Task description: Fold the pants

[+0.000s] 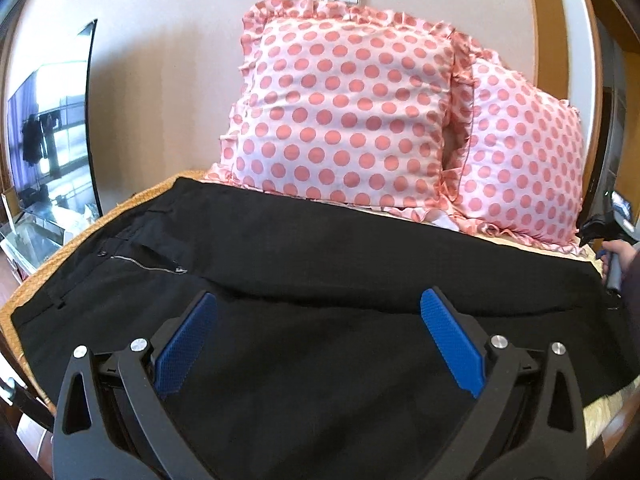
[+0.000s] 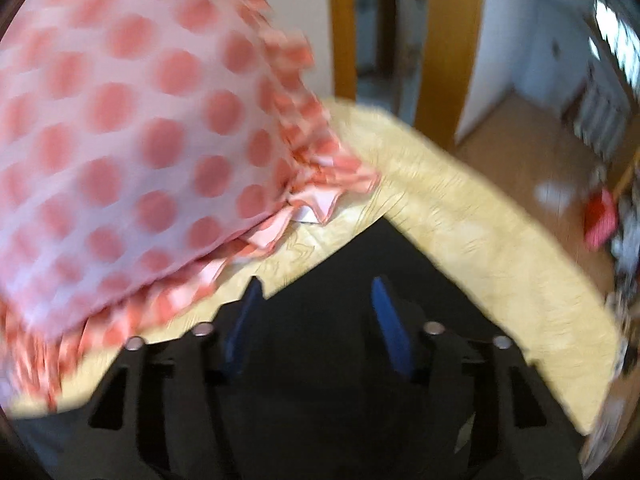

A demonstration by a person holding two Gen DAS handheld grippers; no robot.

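Black pants (image 1: 304, 256) lie spread flat across a yellow-covered bed, waistband and zipper (image 1: 148, 264) at the left, leg ends at the right. My left gripper (image 1: 318, 300) is open over the near leg, its blue pads wide apart and empty. My right gripper (image 2: 316, 284) is open above a corner of the black pants (image 2: 360, 252); this view is blurred. The right gripper and the hand that holds it also show at the far right edge of the left wrist view (image 1: 612, 240), next to the leg ends.
Two pink polka-dot pillows (image 1: 348, 108) lean on the wall behind the pants; one fills the left of the right wrist view (image 2: 132, 120). The yellow bed cover (image 2: 480, 220) ends at the right. A TV (image 1: 52, 140) stands at the left.
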